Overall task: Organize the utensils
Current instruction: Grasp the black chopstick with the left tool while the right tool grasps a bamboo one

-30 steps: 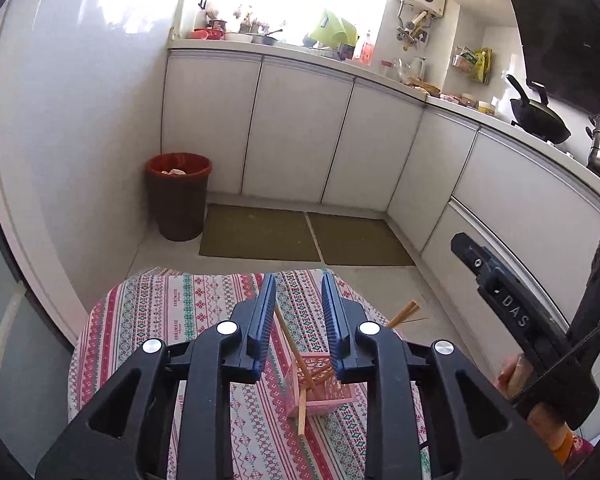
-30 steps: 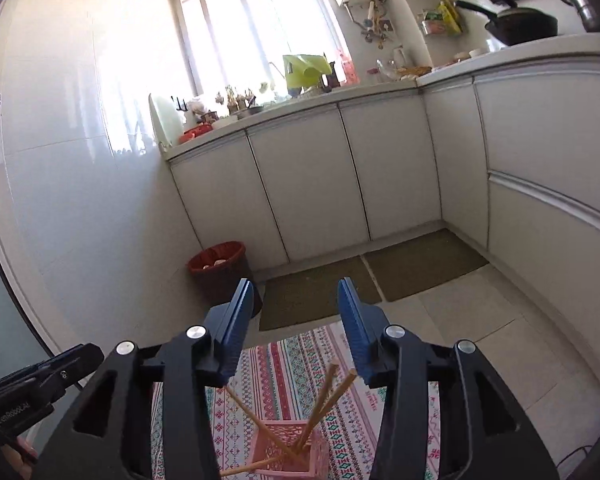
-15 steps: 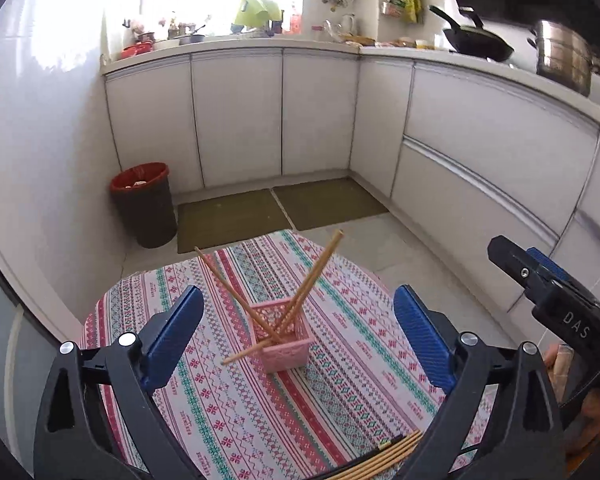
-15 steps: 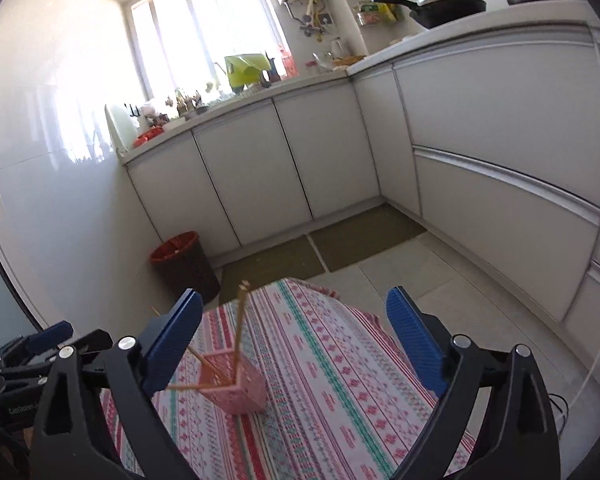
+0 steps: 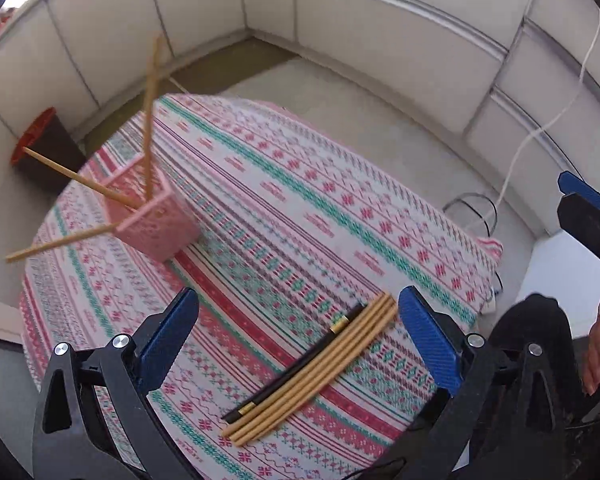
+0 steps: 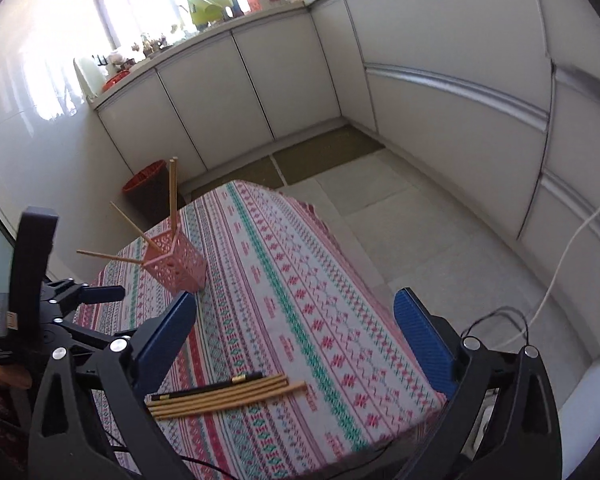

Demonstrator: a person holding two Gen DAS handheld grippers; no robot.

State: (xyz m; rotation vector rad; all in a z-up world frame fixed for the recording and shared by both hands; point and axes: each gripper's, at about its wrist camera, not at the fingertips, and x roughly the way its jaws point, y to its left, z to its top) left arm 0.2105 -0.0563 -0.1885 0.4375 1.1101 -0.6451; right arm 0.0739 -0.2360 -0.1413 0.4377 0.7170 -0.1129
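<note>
Five chopsticks (image 5: 316,364), four bamboo and one black, lie bunched near the table's (image 5: 300,208) close edge; we judge them light, stiff and prone to roll, best pinched mid-length, one at a time. Well apart, the pink basket (image 5: 156,224) already holds four. Our left gripper (image 5: 298,336) and right gripper (image 6: 296,336) have just been opening; both gape empty.
</note>
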